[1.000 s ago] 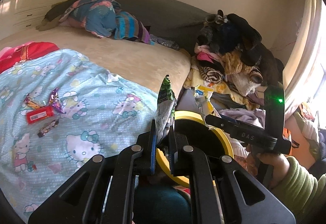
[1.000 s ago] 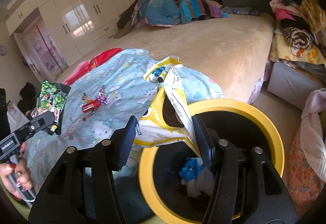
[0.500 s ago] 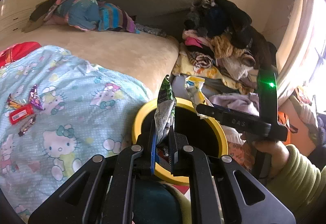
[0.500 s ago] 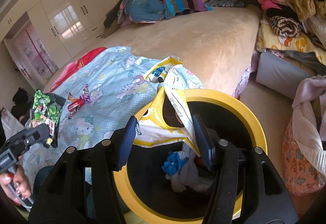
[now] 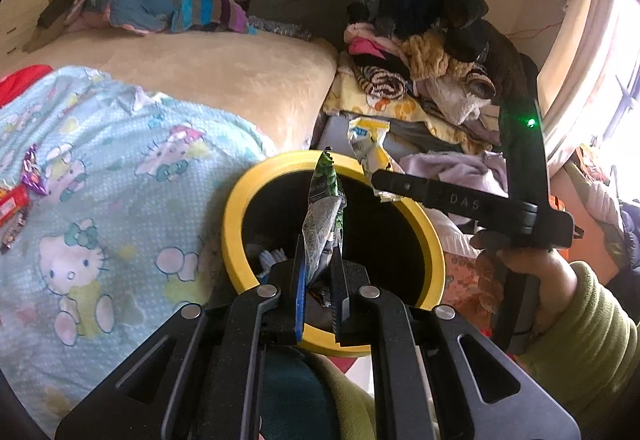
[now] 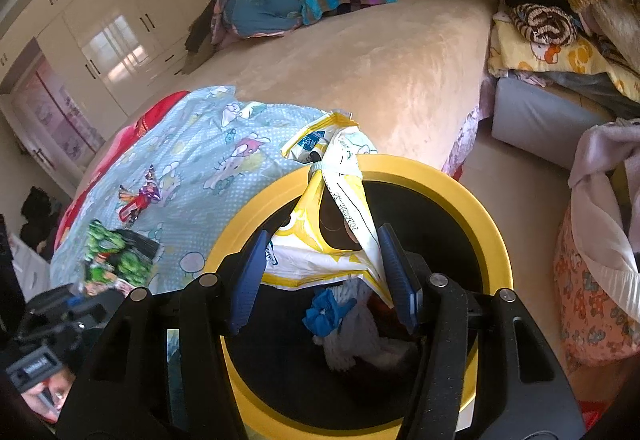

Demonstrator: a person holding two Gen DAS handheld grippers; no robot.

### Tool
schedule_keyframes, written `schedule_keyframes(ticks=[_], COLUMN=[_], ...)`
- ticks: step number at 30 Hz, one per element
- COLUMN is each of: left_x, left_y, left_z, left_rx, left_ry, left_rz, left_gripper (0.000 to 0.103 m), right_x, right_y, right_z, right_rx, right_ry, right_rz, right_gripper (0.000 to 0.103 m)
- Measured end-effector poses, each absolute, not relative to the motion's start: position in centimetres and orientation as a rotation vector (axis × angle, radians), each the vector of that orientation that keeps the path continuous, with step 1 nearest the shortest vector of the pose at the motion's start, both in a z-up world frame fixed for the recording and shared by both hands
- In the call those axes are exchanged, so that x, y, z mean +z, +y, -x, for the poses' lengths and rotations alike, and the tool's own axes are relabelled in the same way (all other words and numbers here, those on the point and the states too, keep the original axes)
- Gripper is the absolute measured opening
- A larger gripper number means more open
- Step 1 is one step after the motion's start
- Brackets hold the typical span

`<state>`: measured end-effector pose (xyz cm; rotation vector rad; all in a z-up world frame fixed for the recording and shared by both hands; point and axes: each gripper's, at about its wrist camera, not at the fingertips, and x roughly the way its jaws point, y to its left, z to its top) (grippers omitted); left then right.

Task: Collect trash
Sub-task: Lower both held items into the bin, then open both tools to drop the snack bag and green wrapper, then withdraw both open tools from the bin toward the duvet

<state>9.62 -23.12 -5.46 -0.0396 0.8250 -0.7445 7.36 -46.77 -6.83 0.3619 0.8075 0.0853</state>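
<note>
Trash bin [image 5: 234, 215], yellow rim with a black inside, stands beside the bed [image 5: 240, 79], under both claws. Inside it lie a blue crumpled scrap [image 6: 326, 314] and white paper [image 6: 356, 344].

Left claw [image 5: 320, 272]: pressed together, pinching a green-and-silver snack wrapper [image 5: 324, 215]. The wrapper stands upright from the pads, its top edge level with the far rim of the bin in the left wrist view. In the right wrist view the same wrapper [image 6: 116, 260] shows at lower left, blurred, over the blanket edge.

Right claw [image 6: 324, 276]: jaws about half spread, pinching a yellow-and-white snack bag [image 6: 340, 224], which spans the gap and touches both blue pads. The bag's torn top sticks up over the near rim of the bin [image 6: 492, 224]. In the left wrist view this bag [image 5: 368, 147] hangs from the tips of the right claw [image 5: 380, 185] over the far rim. A hand [image 5: 532, 268] in a green sleeve [image 5: 592, 336] grips the tool's handle.

On the bed, a light-blue cartoon-cat blanket [image 5: 120, 199] carries more trash: a red wrapper [image 6: 134, 205], a purple foil candy wrapper [image 6: 150, 191], and a dark one that I cannot identify [image 5: 12, 236].

Folded clothes pile [image 5: 420, 51] sits right of the bed. Striped bedding heap [image 5: 160, 3] lies at the head.
</note>
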Motion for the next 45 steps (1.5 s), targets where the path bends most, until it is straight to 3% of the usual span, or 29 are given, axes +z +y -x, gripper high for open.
schedule_keyframes(ticks=[7, 9, 10, 11, 16, 22, 45], left_x=[-6.4, -6.5, -6.4, -6.4, -5.6, -4.1, -0.3], left_y=[-25.1, -25.7, -25.8, -25.8, -24.6, -22.7, -14.3], left_z=[-10.2, -10.4, -10.5, -10.5, -10.3, -9.6, -9.7], left_rx=[-0.764, -0.761, -0.756, -0.745, -0.662, -0.599, -0.396], left_ry=[0.846, 0.838, 0.832, 0.823, 0.773, 0.706, 0.569], left_rz=[0.018, 0.005, 0.003, 0.001, -0.007, 0.000, 0.095], left_gripper=[0.010, 0.018, 0.032, 0.054, 0.096, 0.096, 0.096], right_x=[-7.2, -7.2, -7.2, -7.1, -7.1, -6.6, -2.9], right_y=[-47.5, -47.8, -48.1, -48.3, -49.1, -47.9, -39.6], right_z=[-7.3, -7.3, -7.2, -7.2, -6.9, -6.9, -6.3], right_rx=[0.092, 0.091, 0.087, 0.089, 0.056, 0.070, 0.184], right_ry=[0.814, 0.815, 0.813, 0.812, 0.796, 0.780, 0.689], right_rz=[-0.386, -0.399, -0.412, -0.425, -0.448, -0.422, -0.286], right_gripper=[0.049, 0.051, 0.053, 0.059, 0.068, 0.072, 0.073])
